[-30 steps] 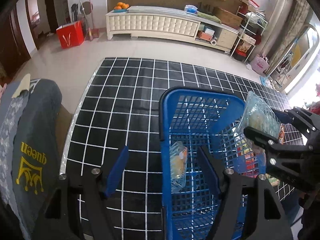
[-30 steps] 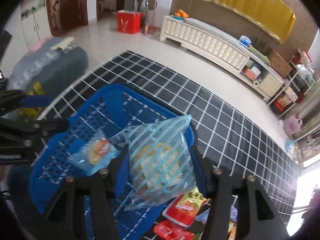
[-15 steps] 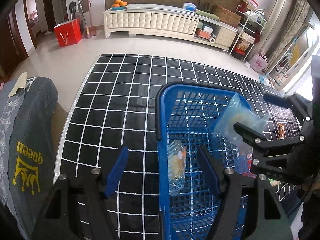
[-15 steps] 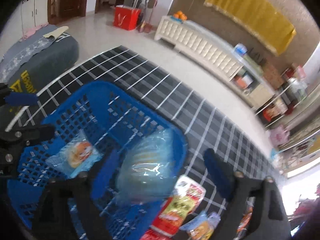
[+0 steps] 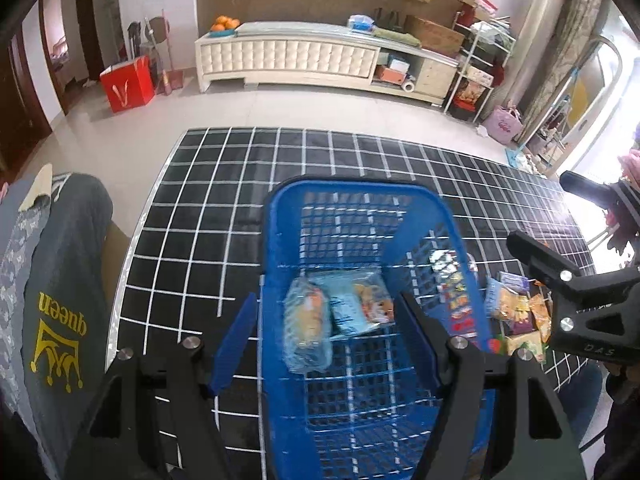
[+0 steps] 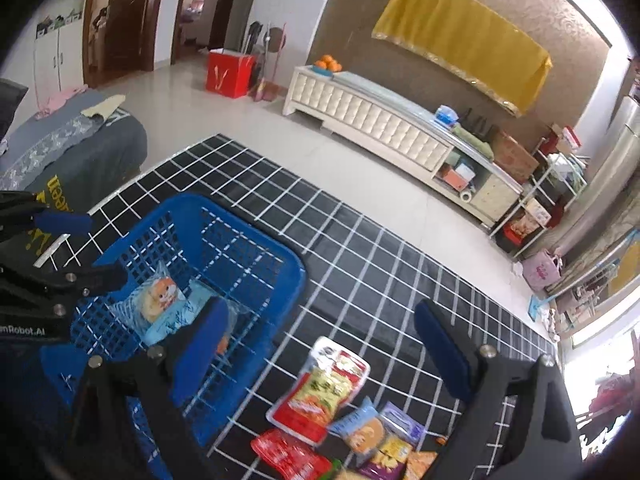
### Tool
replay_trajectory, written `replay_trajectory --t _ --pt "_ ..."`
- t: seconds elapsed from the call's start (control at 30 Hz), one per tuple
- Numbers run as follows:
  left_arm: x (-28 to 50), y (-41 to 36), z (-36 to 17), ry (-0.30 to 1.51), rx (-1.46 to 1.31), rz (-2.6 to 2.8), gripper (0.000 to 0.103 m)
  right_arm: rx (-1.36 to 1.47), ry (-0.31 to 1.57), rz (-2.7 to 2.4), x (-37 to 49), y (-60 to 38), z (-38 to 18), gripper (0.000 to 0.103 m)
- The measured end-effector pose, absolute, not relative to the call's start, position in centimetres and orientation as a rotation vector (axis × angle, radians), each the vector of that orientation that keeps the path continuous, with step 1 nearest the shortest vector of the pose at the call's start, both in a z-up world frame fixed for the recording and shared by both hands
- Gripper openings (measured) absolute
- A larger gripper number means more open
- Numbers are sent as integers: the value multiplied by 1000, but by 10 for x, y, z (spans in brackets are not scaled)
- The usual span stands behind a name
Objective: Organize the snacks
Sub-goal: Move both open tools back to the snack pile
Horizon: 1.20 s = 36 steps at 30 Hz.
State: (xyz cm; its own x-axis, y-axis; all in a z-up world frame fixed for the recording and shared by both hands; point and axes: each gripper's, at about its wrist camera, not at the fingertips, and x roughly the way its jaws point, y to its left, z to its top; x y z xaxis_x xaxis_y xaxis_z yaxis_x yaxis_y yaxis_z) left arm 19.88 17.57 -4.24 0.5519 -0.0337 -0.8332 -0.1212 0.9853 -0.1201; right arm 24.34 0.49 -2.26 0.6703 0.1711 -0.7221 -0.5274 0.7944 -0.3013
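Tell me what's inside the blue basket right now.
The blue basket holds two clear snack packets: one with orange contents, one light-blue. The left gripper's fingers cover part of the basket floor nearer the camera.

A black, white-gridded table surface (image 5: 224, 200) is shown; a blue basket (image 5: 360, 196) and loose snack packets (image 6: 320, 392) are supported directly on it.

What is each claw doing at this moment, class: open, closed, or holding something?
Left claw: open, holding nothing, straddling the blue basket wall.
Right claw: open, holding nothing, above the loose snack packets.
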Motion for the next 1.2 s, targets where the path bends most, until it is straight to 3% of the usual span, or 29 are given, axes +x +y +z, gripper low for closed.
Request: replay_trajectory --t 0.4,0.8,0.83,0.87,0.9,1.2 --pt "195 85 -7 898 -30 -15 69 -404 723 323 222 -95 7 96" --pt "214 -21 -26 937 87 -108 69 -309 777 217 217 -201 -8 96" --pt "217 -29 -30 947 90 -117 70 -290 791 212 218 -211 -12 96" --pt "219 -35 -34 959 84 -129 83 -280 802 209 218 -217 -15 96" --pt "221 -43 -39 972 73 -144 88 -271 815 205 220 -225 -21 96" --pt "248 -88 -84 1096 78 -184 88 -213 916 179 229 -272 -65 96"
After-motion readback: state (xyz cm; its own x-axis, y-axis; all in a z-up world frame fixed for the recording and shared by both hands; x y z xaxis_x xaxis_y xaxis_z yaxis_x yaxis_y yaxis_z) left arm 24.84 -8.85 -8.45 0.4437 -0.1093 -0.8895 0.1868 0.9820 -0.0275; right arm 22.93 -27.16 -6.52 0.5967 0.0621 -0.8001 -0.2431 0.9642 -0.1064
